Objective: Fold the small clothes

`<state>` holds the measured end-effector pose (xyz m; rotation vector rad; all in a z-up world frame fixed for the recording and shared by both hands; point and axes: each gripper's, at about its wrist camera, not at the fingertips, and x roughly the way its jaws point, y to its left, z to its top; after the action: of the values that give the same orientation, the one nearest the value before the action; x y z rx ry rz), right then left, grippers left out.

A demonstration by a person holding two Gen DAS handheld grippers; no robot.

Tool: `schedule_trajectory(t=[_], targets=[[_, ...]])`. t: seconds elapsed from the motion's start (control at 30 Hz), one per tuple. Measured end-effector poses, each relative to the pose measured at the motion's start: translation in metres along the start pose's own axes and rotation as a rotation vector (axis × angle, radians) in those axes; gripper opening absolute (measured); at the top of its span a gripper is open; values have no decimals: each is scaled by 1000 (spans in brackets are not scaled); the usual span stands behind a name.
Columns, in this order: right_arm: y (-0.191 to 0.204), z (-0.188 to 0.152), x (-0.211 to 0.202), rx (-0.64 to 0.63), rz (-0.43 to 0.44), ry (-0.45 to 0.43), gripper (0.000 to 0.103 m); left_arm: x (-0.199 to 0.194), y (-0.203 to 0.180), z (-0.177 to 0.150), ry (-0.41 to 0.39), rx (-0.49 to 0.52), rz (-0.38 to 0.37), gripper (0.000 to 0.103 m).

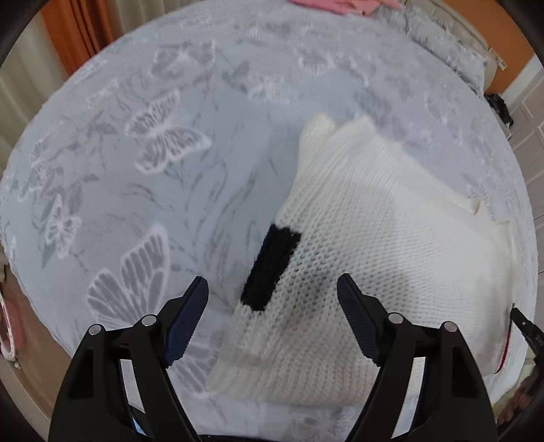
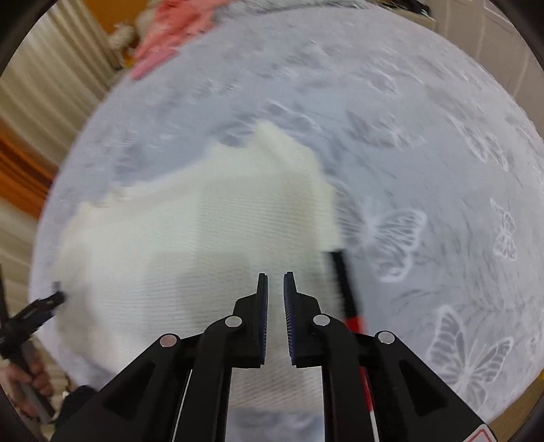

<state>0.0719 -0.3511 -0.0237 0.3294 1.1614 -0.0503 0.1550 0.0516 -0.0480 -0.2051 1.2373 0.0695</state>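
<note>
A white knit sweater (image 1: 374, 221) lies folded on the butterfly-patterned bedspread (image 1: 142, 190), with a black patch (image 1: 268, 272) near its left edge. My left gripper (image 1: 272, 278) hovers over that patch and the ribbed hem; its jaws stand wide open and hold nothing. In the right wrist view the sweater (image 2: 204, 238) is blurred, and a black and red band (image 2: 346, 292) runs along its right edge. My right gripper (image 2: 275, 274) is above the sweater's near part, jaws a narrow gap apart with no cloth pinched between them. The left gripper's fingertip (image 2: 51, 302) shows at the sweater's left side.
Pink clothes (image 1: 340, 5) lie at the far edge of the bed, blurred in the right wrist view as pink clothes (image 2: 170, 34). An orange curtain (image 1: 78, 34) hangs beyond the bed on the left. A hand (image 2: 27, 377) grips the left tool.
</note>
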Motion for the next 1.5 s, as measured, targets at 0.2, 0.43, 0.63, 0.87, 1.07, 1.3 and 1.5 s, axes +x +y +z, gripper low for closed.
schedule_trajectory(t=[0.2, 0.43, 0.63, 0.87, 1.07, 1.3, 1.5], targets=[[87, -2, 5, -146, 103, 18, 12, -3, 5, 0, 10, 3, -9, 77], [167, 17, 56, -274, 94, 93, 12, 25, 30, 2, 95, -135, -88, 82], [183, 11, 113, -388, -43, 173, 11, 48, 35, -1, 140, -184, -142, 91], [186, 13, 118, -385, -47, 180, 11, 52, 39, 3, 106, -223, -239, 73], [174, 21, 121, -322, 18, 197, 10, 17, 34, 9, 85, -292, -468, 18], [166, 22, 123, -291, 68, 197, 10, -84, -64, 17, -36, -89, -651, 18], [140, 29, 125, -194, 198, 230, 6, -90, -126, 3, -27, -2, -599, 18]])
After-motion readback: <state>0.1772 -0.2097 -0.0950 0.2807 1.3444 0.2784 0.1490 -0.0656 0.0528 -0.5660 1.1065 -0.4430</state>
